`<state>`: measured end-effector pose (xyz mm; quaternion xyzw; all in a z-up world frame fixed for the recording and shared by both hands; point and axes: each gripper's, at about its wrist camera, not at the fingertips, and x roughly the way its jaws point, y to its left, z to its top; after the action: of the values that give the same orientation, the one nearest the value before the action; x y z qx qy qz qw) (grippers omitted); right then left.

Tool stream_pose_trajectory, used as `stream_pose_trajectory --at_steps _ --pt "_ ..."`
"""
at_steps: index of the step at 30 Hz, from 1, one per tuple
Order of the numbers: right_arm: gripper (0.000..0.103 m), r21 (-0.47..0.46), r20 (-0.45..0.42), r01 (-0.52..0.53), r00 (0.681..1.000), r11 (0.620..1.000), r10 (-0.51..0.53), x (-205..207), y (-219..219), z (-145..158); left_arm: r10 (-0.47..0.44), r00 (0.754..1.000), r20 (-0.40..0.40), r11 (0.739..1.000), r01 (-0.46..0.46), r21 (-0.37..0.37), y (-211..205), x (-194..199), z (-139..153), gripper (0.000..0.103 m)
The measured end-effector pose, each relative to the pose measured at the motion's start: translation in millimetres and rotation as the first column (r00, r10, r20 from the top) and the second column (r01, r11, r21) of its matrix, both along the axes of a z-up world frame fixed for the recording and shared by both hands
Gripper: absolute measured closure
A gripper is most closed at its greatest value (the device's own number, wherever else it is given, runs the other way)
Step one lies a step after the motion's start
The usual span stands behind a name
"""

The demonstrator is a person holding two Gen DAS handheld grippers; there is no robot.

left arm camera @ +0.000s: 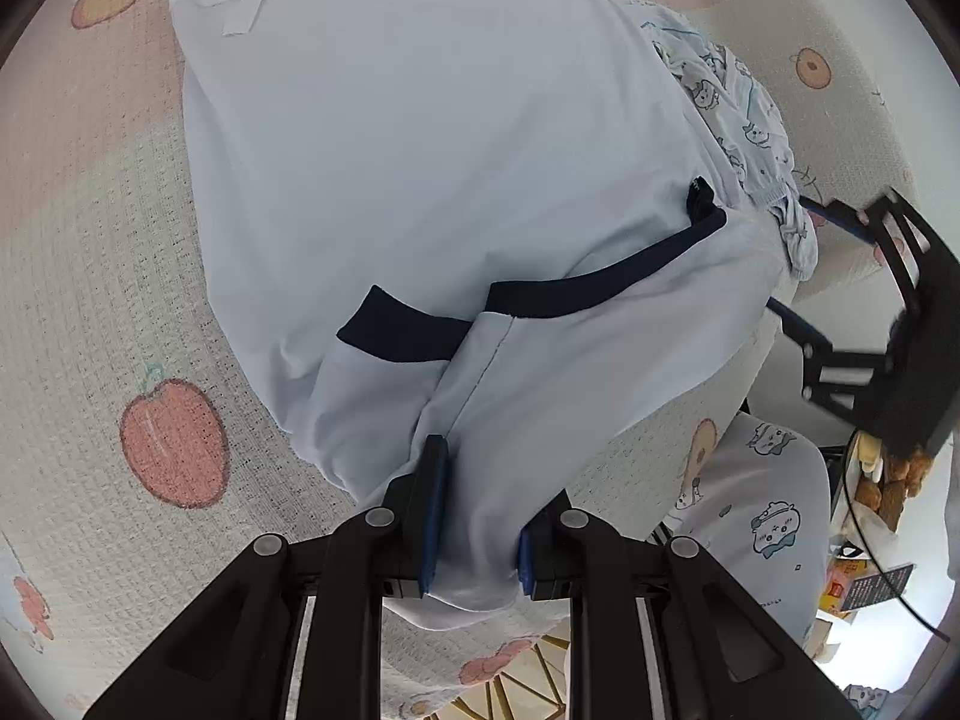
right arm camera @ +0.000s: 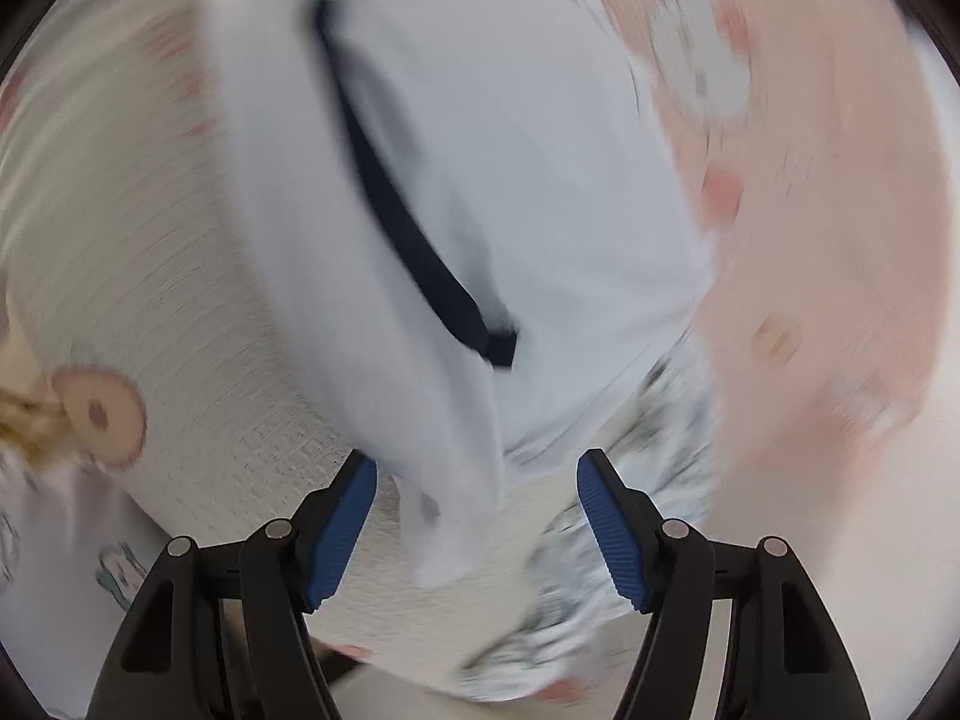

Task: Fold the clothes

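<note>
My left tool (left arm camera: 474, 516) pinches the near edge of the pale blue shirt (left arm camera: 420, 180) lying on the fruit mat (left arm camera: 90, 300). My right tool (right arm camera: 477, 516) is spread, holding nothing. One-sided pulling could drag the fold crooked

my right gripper (right arm camera: 477, 531): jaws wide, gripping nothing | white shirt (right arm camera: 480, 180), navy trim (right arm camera: 408, 210), lies below | fruit-print mat (right arm camera: 198, 330) blurred

It was a home: a soft quilt (left arm camera: 90, 276) printed with peaches and apples carried the laundry, and a person in cartoon-print pyjamas (left arm camera: 762, 516) sat at its edge.
</note>
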<state>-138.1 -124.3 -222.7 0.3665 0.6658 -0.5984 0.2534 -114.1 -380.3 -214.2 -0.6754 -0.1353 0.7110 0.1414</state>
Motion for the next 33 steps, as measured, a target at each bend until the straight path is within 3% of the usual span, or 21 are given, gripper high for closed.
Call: stream_pose_trajectory --at_steps 2,4,6,12,13,15,17,23,28,33 --pt "0.034 0.047 -0.058 -0.096 0.993 0.994 0.099 3 -39 -10 -0.001 1.000 -0.002 1.000 0.001 -0.004 -3 0 -1 0.087" --pt "0.034 0.100 -0.083 -0.121 0.988 0.988 0.130 25 -28 -38 -0.001 1.000 -0.006 1.000 0.001 -0.004 -7 1 -1 0.087" --pt "0.034 0.118 -0.101 -0.108 0.988 0.987 0.120 17 -19 -56 0.011 1.000 0.000 1.000 -0.011 -0.007 -10 0 -2 0.087" --pt "0.035 0.101 -0.131 -0.054 0.989 0.993 0.067 -4 -11 -59 0.032 0.999 0.008 0.998 -0.032 -0.057 -16 -2 -1 0.087" --pt "0.038 0.078 -0.104 -0.038 0.994 0.996 0.046 -2 -10 -56 0.033 0.999 0.008 0.997 -0.032 -0.071 -15 -2 -1 0.086" --pt "0.071 0.029 0.012 0.012 1.000 1.000 -0.012 -9 -10 -48 0.026 1.000 0.002 0.995 -0.026 -0.097 -16 -1 1 0.086" --pt "0.077 -0.017 0.122 0.104 0.987 0.994 -0.101 -23 -8 -40 0.021 1.000 0.000 0.994 -0.021 -0.108 -19 -1 2 0.086" --pt "0.078 -0.094 0.362 0.270 0.906 0.958 -0.220 -59 3 -28 0.027 1.000 0.008 0.993 -0.026 -0.114 -32 3 -2 0.086" --pt "0.074 -0.140 0.550 0.455 0.775 0.879 -0.313 -92 17 -22 0.030 0.999 0.033 0.993 -0.026 -0.118 -42 4 -16 0.086" --pt "0.073 -0.141 0.634 0.571 0.680 0.809 -0.369 -109 27 -15 0.030 0.999 0.038 0.995 -0.027 -0.096 -59 3 -12 0.086"
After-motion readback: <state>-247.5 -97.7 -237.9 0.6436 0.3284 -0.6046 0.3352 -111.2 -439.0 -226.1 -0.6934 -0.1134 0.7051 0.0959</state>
